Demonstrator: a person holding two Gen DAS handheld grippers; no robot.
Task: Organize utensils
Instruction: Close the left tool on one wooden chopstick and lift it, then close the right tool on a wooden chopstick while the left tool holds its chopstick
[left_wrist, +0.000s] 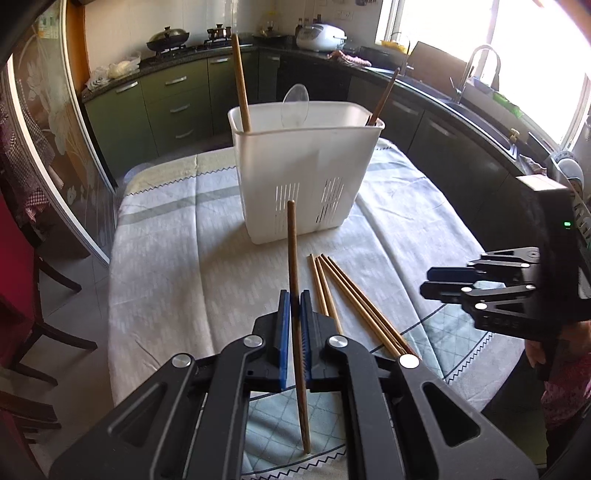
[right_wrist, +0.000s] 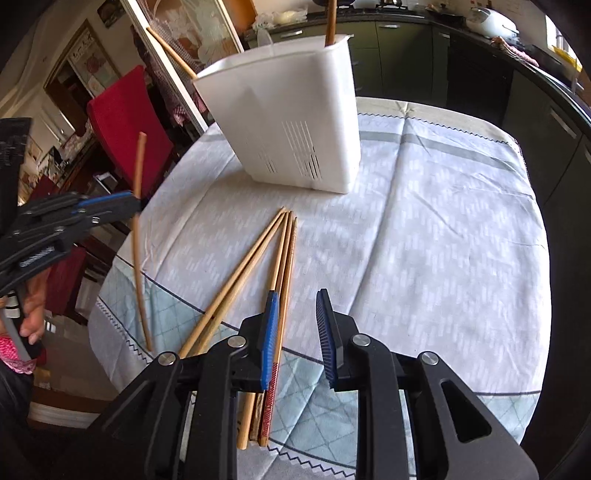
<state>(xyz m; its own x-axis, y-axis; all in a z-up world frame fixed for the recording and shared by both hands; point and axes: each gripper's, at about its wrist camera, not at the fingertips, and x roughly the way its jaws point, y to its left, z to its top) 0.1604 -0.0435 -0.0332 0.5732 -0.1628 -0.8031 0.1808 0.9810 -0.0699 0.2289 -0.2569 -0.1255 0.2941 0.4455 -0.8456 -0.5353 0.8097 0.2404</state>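
My left gripper (left_wrist: 294, 299) is shut on a single brown chopstick (left_wrist: 295, 295), which hangs lifted off the cloth and stands nearly upright. The right wrist view shows the same gripper (right_wrist: 136, 205) and chopstick (right_wrist: 137, 258) at the table's left edge. Several loose wooden chopsticks (left_wrist: 343, 295) (right_wrist: 258, 258) lie fanned on the tablecloth. My right gripper (right_wrist: 298, 295) (left_wrist: 428, 282) hovers over their near ends, open with nothing between its fingers. Behind stands a white slotted utensil holder (left_wrist: 303, 177) (right_wrist: 295, 122) with two chopsticks (left_wrist: 240, 81) (left_wrist: 384, 96) and a clear plastic spoon (left_wrist: 295, 103) in it.
The table (right_wrist: 443, 221) wears a pale patterned cloth. A red chair (right_wrist: 125, 122) stands at its left side. Dark green kitchen cabinets (left_wrist: 166, 103) and a counter with a sink tap (left_wrist: 476, 62) run behind and to the right. A person's hand (right_wrist: 33, 317) holds the left gripper.
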